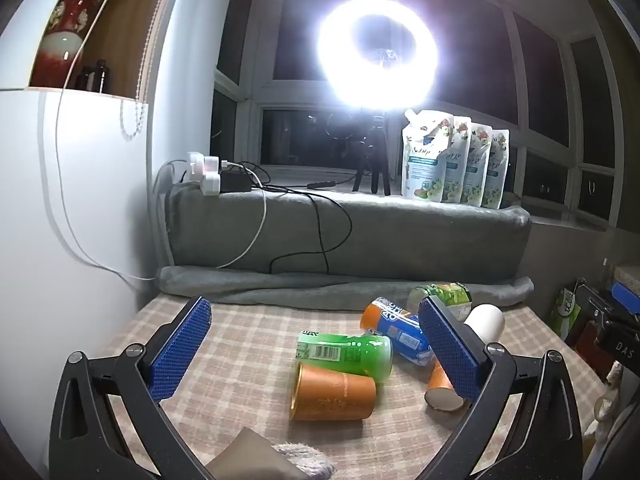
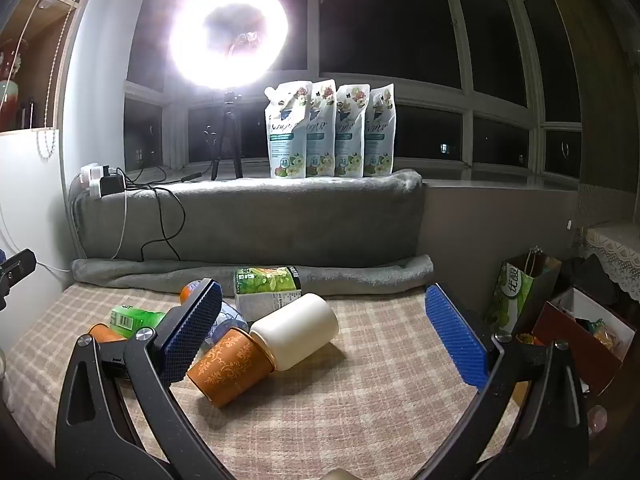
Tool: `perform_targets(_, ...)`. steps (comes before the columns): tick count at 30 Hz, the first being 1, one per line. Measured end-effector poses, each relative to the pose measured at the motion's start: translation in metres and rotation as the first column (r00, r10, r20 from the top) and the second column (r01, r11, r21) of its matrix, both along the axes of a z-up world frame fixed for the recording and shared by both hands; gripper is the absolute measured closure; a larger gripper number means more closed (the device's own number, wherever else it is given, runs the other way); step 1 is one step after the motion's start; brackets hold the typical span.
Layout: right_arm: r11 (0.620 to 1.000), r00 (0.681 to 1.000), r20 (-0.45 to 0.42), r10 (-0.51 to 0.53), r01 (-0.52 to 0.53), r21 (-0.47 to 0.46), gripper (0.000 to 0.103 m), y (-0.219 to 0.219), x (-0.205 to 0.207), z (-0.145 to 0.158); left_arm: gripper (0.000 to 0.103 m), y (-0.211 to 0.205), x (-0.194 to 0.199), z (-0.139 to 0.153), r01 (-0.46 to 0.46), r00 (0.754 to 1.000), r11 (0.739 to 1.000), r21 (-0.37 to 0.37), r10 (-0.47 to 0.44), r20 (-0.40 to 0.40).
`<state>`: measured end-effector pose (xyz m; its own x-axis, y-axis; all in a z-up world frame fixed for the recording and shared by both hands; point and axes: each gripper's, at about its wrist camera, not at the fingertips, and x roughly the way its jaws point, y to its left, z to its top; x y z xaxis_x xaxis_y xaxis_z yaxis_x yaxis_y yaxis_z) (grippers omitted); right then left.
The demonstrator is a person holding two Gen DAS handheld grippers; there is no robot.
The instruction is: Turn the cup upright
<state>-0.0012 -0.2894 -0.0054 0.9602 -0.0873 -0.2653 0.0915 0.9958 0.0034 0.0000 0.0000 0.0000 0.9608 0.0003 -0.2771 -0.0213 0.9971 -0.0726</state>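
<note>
Both grippers, left (image 1: 316,350) and right (image 2: 324,336), spread wide, nothing held; blue ribbed pads, black frames. On the checked-cloth table (image 2: 360,408): smooth orange paper cup (image 1: 332,394) on its side, mouth left. Patterned orange cup (image 2: 230,366) also down, touching cream cylinder (image 2: 296,336). Behind: green can (image 1: 346,354), blue-orange can (image 1: 400,330), fuzzy grey blanket (image 2: 256,216), glaring ring light (image 2: 229,32).

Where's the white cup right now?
In the right wrist view the white cup lies on its side mid-table, touching the patterned orange cup, in front of the green-label carton, between the right gripper fingers.
</note>
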Motion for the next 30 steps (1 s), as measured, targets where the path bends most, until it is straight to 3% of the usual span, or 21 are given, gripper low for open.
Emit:
perform_targets(8, 1.0, 1.0, 0.007, -0.004, 0.004, 0.01, 0.0, -0.005, 0.002, 0.0, 0.0, 0.003, 0.005, -0.002, 0.027, 1.0, 1.0, -0.004, -0.027, -0.003)
perform_targets(30, 1.0, 1.0, 0.022, -0.014, 0.014, 0.005, 0.0, -0.001, 0.003, 0.011, 0.0, 0.006, -0.003, 0.001, -0.003, 1.0, 1.0, -0.005, 0.004, 0.014)
